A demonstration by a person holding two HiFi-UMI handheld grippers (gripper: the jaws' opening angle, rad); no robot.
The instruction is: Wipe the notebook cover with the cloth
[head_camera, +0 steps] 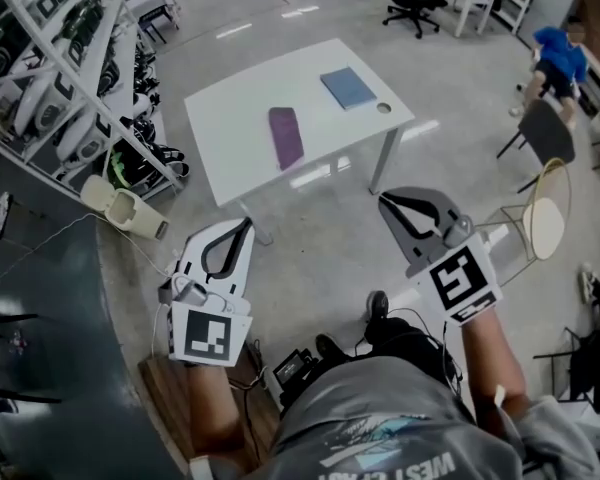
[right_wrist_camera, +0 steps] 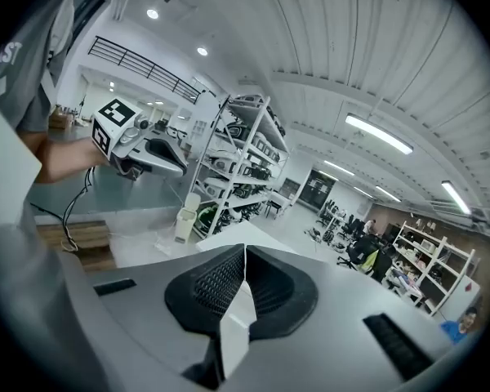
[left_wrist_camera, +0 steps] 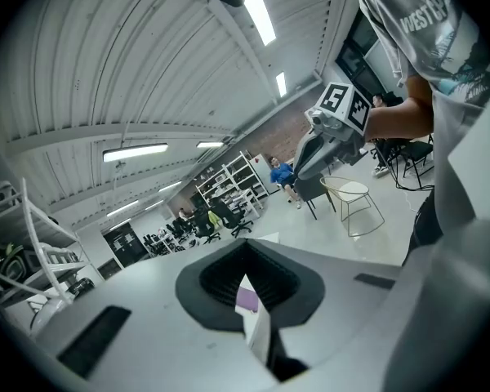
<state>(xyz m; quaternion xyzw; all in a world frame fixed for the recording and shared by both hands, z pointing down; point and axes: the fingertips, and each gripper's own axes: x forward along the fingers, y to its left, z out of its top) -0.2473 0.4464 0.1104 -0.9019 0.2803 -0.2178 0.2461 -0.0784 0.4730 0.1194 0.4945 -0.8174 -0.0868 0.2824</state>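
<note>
White table (head_camera: pixel 230 118): cloth (head_camera: pixel 286 136), notebook (head_camera: pixel 348 87) | left tongs (head_camera: pixel 247 223) closed, empty | right tongs (head_camera: pixel 385 200) closed, empty

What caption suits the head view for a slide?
Left gripper and right gripper, both shut, face a table with cloth and notebook.

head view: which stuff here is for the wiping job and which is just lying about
For the job: blue notebook, purple cloth, white table, left tool, right tool.
Lying about: wire chair, shelves, beige bin.
</note>
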